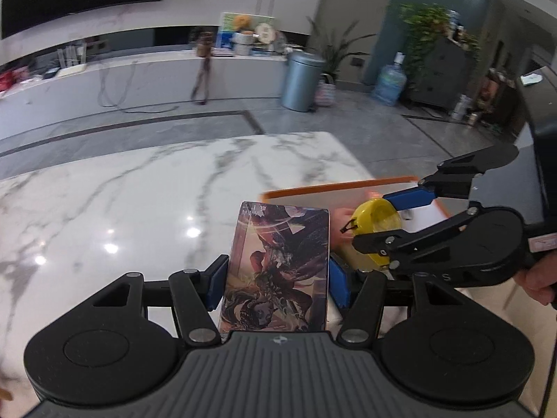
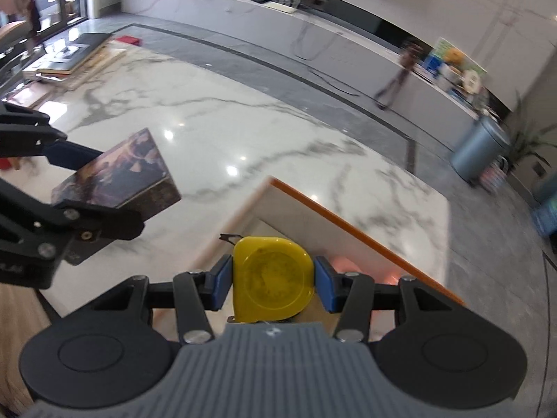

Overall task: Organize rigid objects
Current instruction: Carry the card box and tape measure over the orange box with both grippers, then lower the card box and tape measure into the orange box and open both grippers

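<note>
A printed card box is being gripped across its narrow sides by the left gripper above the marble table — stiff and probably light, its glossy illustrated faces judged slippery, so the flat side walls are being favoured. Just beyond, a yellow tape measure is being clamped flank to flank by the right gripper over the orange-rimmed white bin — hard, rounded, likely denser, with its hooked tab protruding.

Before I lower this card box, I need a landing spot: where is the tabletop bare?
The marble table is bare from the orange-rimmed bin to its far edge. Crowded: stacked books at its far-left corner.
</note>
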A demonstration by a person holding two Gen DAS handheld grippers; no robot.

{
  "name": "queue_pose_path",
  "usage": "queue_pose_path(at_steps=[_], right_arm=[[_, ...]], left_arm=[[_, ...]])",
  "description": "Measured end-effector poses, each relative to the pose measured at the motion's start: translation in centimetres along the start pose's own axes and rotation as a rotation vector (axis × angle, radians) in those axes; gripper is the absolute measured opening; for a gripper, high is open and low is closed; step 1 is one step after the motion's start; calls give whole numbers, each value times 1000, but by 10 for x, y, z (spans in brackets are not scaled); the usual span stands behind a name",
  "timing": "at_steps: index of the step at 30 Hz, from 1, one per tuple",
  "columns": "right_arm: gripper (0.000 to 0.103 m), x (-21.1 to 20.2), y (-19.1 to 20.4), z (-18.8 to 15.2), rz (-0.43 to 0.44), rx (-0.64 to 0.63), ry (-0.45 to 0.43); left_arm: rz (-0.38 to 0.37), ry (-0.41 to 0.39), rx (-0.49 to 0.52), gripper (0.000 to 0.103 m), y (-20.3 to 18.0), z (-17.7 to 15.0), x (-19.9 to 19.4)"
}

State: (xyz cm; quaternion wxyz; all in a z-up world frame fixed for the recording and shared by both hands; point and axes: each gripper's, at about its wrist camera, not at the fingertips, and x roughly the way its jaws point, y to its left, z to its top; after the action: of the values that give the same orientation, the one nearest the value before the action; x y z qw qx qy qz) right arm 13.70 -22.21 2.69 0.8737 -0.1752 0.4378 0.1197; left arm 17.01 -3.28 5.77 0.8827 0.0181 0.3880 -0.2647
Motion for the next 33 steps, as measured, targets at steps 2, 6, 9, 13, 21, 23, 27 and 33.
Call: queue_pose_path(at_steps=[2, 6, 9, 13, 21, 23, 27, 33], right_arm=[[50, -4, -15, -11, -19, 21, 11], [50, -1, -41, -35, -40, 69, 51], [51, 4, -61, -52, -58, 107, 75], [51, 18, -84, -73, -69, 154, 110], [51, 57, -99, -109, -18, 208, 184], [51, 65, -101, -116, -7, 218, 203], [51, 78, -104, -129, 11, 237, 235], [51, 85, -105, -140, 30, 255, 251]], left_arm=[[-33, 10, 12, 67, -15, 3, 8], [-78, 39, 45, 68, -42, 6, 27], [-101, 63, 69, 67, -60, 8, 44], [-111, 114, 87, 67, -76, 5, 67], [-118, 253, 113, 67, -97, -13, 113], [-114, 281, 116, 67, -100, -16, 122], [-112, 318, 122, 67, -106, -21, 131], [-117, 353, 108, 66, -112, -20, 142]])
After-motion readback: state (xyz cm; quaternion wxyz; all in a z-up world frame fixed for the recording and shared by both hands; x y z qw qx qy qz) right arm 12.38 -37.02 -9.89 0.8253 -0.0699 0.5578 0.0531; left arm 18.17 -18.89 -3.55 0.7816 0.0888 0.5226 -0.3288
